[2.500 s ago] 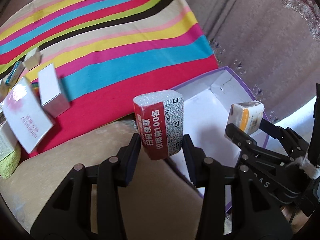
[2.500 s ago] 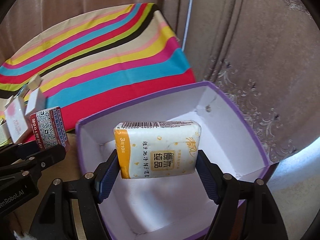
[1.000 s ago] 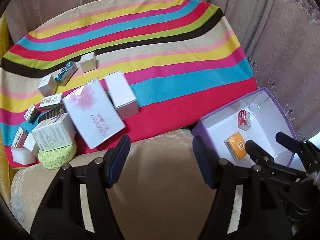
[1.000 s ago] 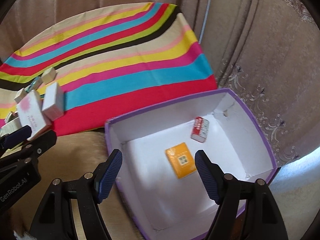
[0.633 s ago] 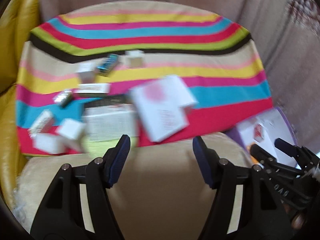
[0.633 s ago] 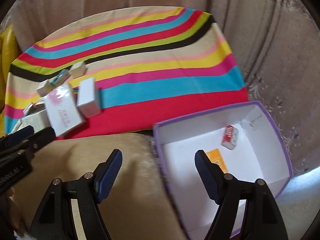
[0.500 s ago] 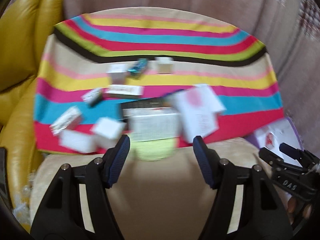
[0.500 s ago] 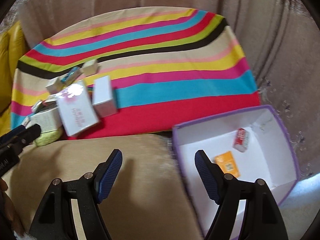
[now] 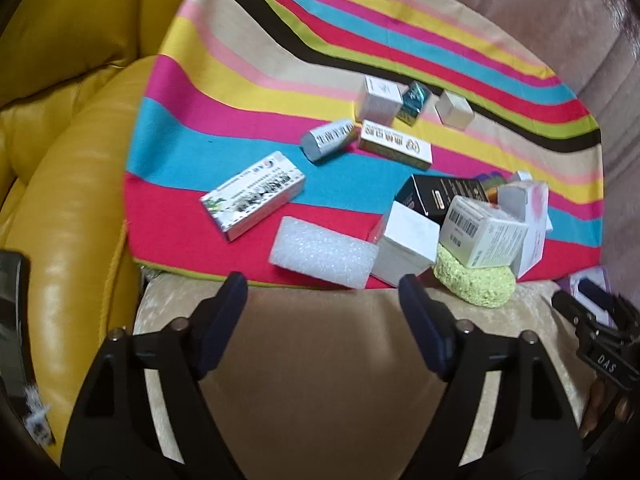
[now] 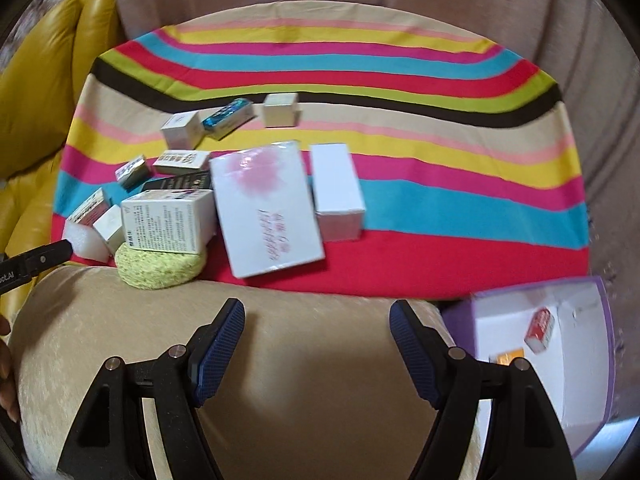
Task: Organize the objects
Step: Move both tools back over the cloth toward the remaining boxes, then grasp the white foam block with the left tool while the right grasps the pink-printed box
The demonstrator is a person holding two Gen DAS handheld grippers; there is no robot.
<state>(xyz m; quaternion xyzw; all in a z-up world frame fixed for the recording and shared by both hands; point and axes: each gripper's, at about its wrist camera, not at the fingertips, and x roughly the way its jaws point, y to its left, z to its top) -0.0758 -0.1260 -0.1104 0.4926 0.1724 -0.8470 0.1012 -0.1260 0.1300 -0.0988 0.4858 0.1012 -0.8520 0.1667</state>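
Note:
Several small boxes lie on a striped cloth (image 9: 248,92). In the left wrist view my left gripper (image 9: 322,286) hangs over the beige cushion just short of a white foam block (image 9: 322,252); its jaws are opening and hold nothing. A white cube box (image 9: 406,244), a barcode box (image 9: 480,236) on a green sponge (image 9: 476,284) and a long printed box (image 9: 256,194) lie near. In the right wrist view my right gripper (image 10: 318,314) is open and empty above the cushion, short of a flat pink-and-white box (image 10: 266,208) and a white box (image 10: 336,190).
A purple-edged white box (image 10: 576,392) at the lower right holds a red packet (image 10: 540,330) and an orange pack (image 10: 510,358). A yellow leather seat (image 9: 60,168) rises on the left. A beige cushion (image 10: 300,380) lies under both grippers. Curtains hang behind the cloth.
Both grippers have dropped their packs into the purple box and swung left over the cushion toward the pile of boxes. The left jaws have spread wider.

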